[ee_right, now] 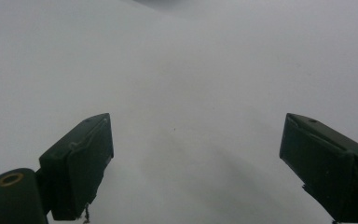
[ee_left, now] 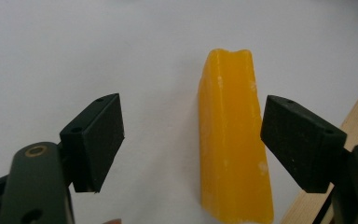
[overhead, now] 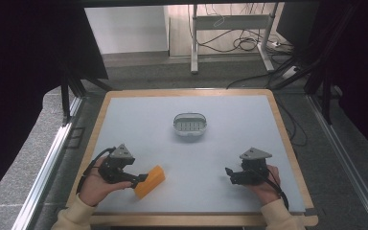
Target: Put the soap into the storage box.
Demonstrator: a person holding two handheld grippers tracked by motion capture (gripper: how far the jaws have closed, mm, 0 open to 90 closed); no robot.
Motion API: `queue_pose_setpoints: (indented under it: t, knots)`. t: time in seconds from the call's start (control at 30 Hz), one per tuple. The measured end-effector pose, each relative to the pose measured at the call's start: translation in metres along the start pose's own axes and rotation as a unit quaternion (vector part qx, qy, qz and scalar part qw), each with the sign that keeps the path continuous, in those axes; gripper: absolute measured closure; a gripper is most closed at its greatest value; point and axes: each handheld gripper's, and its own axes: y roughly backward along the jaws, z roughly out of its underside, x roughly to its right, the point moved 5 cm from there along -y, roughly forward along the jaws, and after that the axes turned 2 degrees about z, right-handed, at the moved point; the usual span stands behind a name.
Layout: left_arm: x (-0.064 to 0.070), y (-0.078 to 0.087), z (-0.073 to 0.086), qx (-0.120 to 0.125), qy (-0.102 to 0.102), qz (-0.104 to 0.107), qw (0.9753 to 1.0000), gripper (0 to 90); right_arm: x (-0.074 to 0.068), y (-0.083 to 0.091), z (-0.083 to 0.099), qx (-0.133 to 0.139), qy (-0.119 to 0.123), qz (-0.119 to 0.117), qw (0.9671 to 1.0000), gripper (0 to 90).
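Currently left hand-held gripper [ee_left: 191,140] is wide open, jaws straddling the yellow block [ee_left: 233,140] lying near-left on the bench [overhead: 230,143], nothing gripped, likely lined up to pinch it. Right hand-held gripper [ee_right: 196,163] also wide open, empty, near-right. Small basket [overhead: 189,124] sits mid-bench, probably the drop target.

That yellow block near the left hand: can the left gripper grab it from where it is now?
Probably yes. The left gripper is open with the yellow block lying between its jaws, nearer the right-hand one, and nothing on the table stands between them.
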Motion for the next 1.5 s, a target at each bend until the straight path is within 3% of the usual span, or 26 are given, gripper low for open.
queue_pose_setpoints:
  t: [0.33,0.87,1.23,1.37,1.5]
  knots:
    - [0.01,-0.013,0.0,-0.027,-0.011,0.004,0.9996,25.6,-0.001,0.0,0.0,-0.002,0.009,0.006,0.9999,9.9]
    - [0.019,-0.034,0.002,-0.081,-0.02,0.001,0.9966,34.6,-0.002,-0.003,0.002,-0.016,0.018,0.01,0.9997,9.9]
    - [0.019,-0.045,0.004,-0.111,-0.016,-0.004,0.9936,41.6,-0.002,-0.005,0.003,-0.022,0.019,0.012,0.9995,9.9]
    - [0.019,-0.049,0.007,-0.132,-0.022,-0.011,0.991,44.4,-0.003,-0.005,0.003,-0.021,0.021,0.009,0.9995,9.9]
    - [0.021,-0.052,0.007,-0.136,-0.018,-0.007,0.9905,50.4,-0.003,-0.005,0.003,-0.024,0.022,0.01,0.9994,9.9]
